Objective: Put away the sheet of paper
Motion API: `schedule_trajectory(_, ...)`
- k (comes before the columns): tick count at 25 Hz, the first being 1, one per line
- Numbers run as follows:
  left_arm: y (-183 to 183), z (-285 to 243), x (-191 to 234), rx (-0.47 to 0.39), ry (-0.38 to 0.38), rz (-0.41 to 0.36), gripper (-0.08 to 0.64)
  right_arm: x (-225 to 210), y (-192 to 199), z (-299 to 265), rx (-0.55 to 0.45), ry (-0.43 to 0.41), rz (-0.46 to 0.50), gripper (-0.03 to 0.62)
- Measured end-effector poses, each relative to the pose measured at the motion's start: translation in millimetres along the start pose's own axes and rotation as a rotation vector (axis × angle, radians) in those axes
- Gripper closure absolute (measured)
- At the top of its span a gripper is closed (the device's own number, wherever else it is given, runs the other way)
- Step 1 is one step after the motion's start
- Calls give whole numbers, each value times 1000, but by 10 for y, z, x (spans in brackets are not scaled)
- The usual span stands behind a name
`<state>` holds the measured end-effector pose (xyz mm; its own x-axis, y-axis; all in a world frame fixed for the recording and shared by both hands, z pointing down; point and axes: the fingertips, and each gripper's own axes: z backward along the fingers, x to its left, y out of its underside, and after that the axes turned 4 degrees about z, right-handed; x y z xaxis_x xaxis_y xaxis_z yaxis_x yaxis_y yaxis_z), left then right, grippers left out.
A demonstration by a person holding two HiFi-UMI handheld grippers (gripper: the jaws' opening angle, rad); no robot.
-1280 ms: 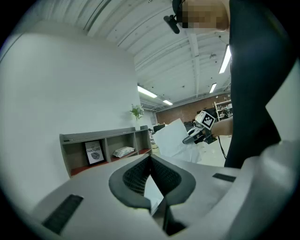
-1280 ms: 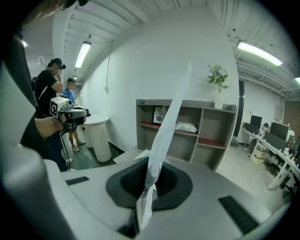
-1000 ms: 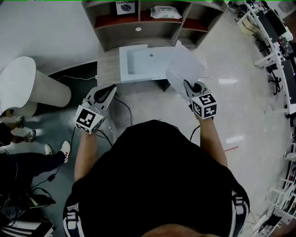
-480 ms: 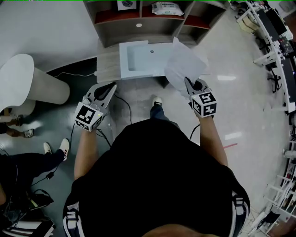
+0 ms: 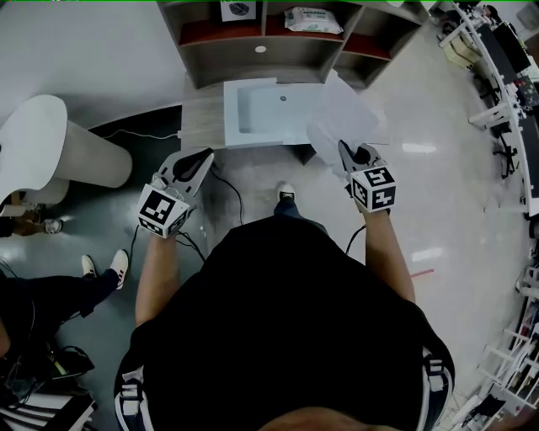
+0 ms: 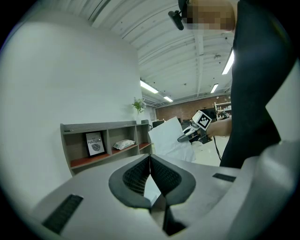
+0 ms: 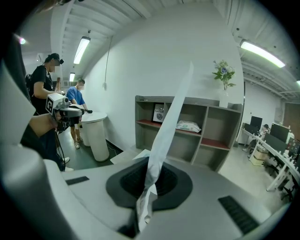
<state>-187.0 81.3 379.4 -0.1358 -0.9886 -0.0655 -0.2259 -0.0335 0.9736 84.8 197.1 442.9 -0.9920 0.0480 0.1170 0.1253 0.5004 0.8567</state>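
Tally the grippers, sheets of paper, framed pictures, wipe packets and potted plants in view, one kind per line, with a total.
Grippers: 2 (left gripper, right gripper)
Sheet of paper: 1, clamped in the right gripper
Framed picture: 1
Packet of wipes: 1
Potted plant: 1
Total: 6

Bright ceiling tubes (image 7: 82,49) glare off the floor (image 5: 418,148); fisheye corners darken.
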Motion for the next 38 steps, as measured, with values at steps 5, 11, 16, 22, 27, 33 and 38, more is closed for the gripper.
schedule_trajectory(5,71,-74,97,28,-19,3,537,-77,24,-153,10,-18,-2,577)
schedule_trajectory(11,132,-223,194,49,-23,5,537,-212,22,-309,28,-27,14,577)
schedule_trajectory(16,103,-368,279,46,-33,14,537,-358,28,-423,41,-33,16,577)
schedule_trajectory(22,91,-551,388,55,-43,11,537,-522,17,-603,44,-46,12,577)
schedule_trajectory(27,87,-706,472,67,-53,17,537,-669,28,-743,54,-57,10,577)
schedule_trajectory(33,91,-891,627,77,-69,29,537,-856,11,-979,66,-76,11,577)
schedule_trajectory(38,102,-1017,780,82,-89,42,537,-963,-40,-1164,77,-96,25,577)
